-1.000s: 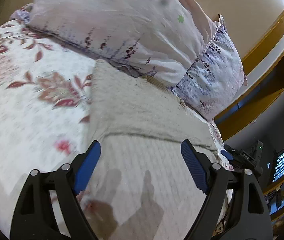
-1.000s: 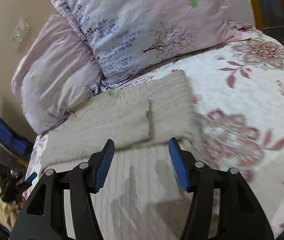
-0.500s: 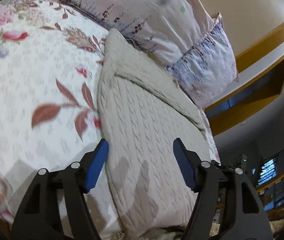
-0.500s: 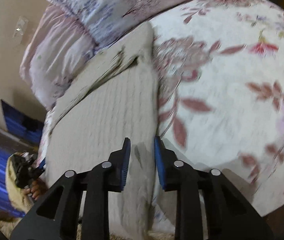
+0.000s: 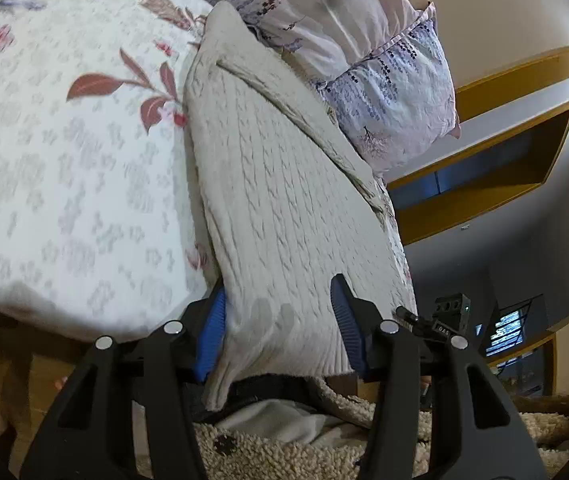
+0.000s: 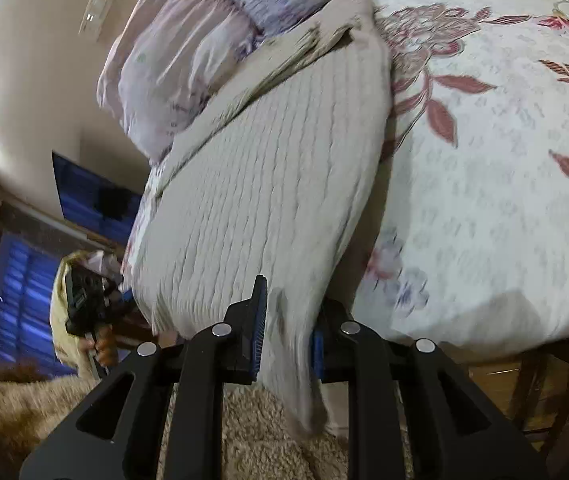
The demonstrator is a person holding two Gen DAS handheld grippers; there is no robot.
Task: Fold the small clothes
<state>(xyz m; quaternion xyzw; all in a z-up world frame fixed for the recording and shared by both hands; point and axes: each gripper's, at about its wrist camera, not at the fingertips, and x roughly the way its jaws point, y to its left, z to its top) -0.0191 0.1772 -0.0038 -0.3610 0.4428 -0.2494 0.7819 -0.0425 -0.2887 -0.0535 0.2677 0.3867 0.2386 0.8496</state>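
Note:
A cream cable-knit sweater [image 5: 284,184] lies on the floral bedspread, its lower hem hanging over the bed edge; it also shows in the right wrist view [image 6: 268,184]. My left gripper [image 5: 280,328] is open, its blue pads on either side of the hem's left corner, which sags between the jaws. My right gripper [image 6: 286,332] has its jaws narrowed around the hem's right corner, and the cloth hangs down between them; whether they pinch it is unclear.
Two floral pillows [image 5: 364,52] lie beyond the sweater at the bed head. The floral bedspread [image 5: 64,168] spreads left of it. A shaggy beige rug [image 6: 244,440] covers the floor below the bed edge. The other hand-held gripper [image 6: 88,304] shows at left.
Both grippers have drawn back and down to the sweater's hem at the bed edge. The right jaws, wide a second ago, have narrowed around the cloth. The left jaws have closed a little.

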